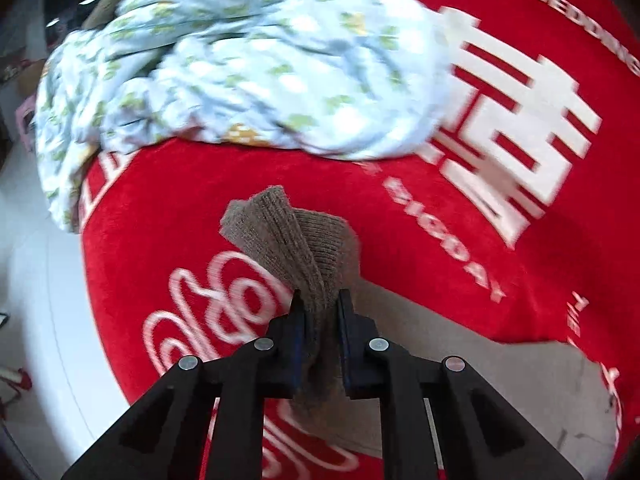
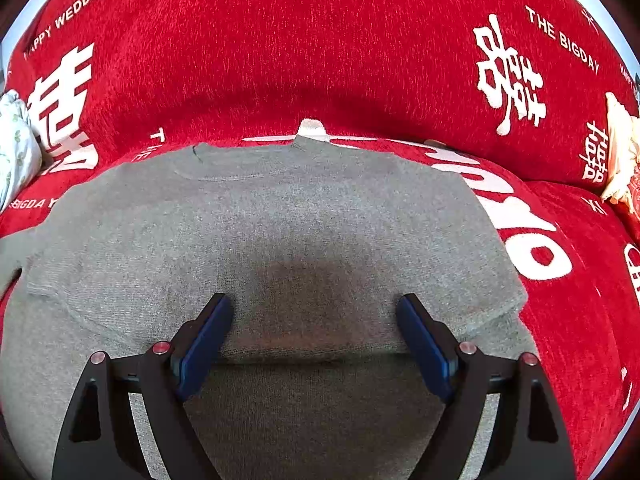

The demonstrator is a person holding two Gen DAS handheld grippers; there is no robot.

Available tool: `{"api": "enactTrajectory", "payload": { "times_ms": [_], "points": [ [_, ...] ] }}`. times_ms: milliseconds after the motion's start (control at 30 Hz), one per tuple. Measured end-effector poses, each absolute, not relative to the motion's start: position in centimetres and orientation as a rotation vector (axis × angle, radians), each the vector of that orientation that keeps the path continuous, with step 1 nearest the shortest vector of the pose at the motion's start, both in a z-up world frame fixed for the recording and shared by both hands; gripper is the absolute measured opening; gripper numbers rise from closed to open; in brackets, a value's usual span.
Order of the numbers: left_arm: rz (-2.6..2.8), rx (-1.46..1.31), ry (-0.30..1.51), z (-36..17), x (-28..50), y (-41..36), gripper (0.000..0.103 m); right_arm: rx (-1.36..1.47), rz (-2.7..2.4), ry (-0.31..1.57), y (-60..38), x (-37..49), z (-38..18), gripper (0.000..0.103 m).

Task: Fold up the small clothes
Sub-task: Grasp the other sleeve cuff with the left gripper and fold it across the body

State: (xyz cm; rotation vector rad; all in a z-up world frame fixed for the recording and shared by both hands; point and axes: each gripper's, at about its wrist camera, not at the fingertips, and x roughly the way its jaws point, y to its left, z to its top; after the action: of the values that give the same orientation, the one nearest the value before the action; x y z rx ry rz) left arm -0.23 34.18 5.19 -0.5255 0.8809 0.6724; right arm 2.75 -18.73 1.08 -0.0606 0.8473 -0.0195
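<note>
A small grey-brown knit sweater [image 2: 280, 216] lies flat on a red sofa cover [image 2: 320, 40], neckline at the far side. My right gripper [image 2: 316, 304] is open just above its folded right part, blue pads wide apart, holding nothing. My left gripper [image 1: 319, 300] is shut on the sweater's ribbed sleeve cuff [image 1: 288, 236], which is lifted off the cover and sticks up beyond the fingertips. More of the sweater [image 1: 480, 380] lies flat to the right below it.
A crumpled light-blue floral cloth [image 1: 248, 68] is heaped on the sofa beyond the left gripper; its edge shows in the right wrist view [image 2: 14, 148]. A cream item [image 2: 620, 152] sits at the sofa's right. White floor [image 1: 40, 280] lies off the left edge.
</note>
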Motion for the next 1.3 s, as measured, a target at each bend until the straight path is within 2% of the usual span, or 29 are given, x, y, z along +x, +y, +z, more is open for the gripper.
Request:
{"api": "enactTrajectory", "payload": {
  "times_ms": [467,567,900,1000,1100,1300],
  "points": [
    [0.418,-0.394,1.053,5.4,4.7,20.8,0.016,-0.085,0.071,0.906,-17.4,1.9,2.6,0.088],
    [0.375,-0.356,1.058,5.9,5.1,17.8,0.016,-0.116,0.066,0.892,-17.7,1.6,2.3,0.088],
    [0.305,-0.273,1.071,7.1,7.2,10.6,0.016,0.103,0.03,0.867,-23.2,1.8,2.5,0.088],
    [0.295,-0.253,1.077,7.4,7.9,8.9,0.016,0.076,0.047,0.833,-23.2,1.4,2.0,0.088],
    [0.281,-0.252,1.086,7.6,8.6,7.5,0.016,0.039,0.059,0.828,-22.5,1.1,1.6,0.094],
    [0.252,-0.203,1.092,8.0,9.7,3.7,0.016,0.067,0.076,0.836,-22.9,1.2,1.5,0.095]
  ]
}}
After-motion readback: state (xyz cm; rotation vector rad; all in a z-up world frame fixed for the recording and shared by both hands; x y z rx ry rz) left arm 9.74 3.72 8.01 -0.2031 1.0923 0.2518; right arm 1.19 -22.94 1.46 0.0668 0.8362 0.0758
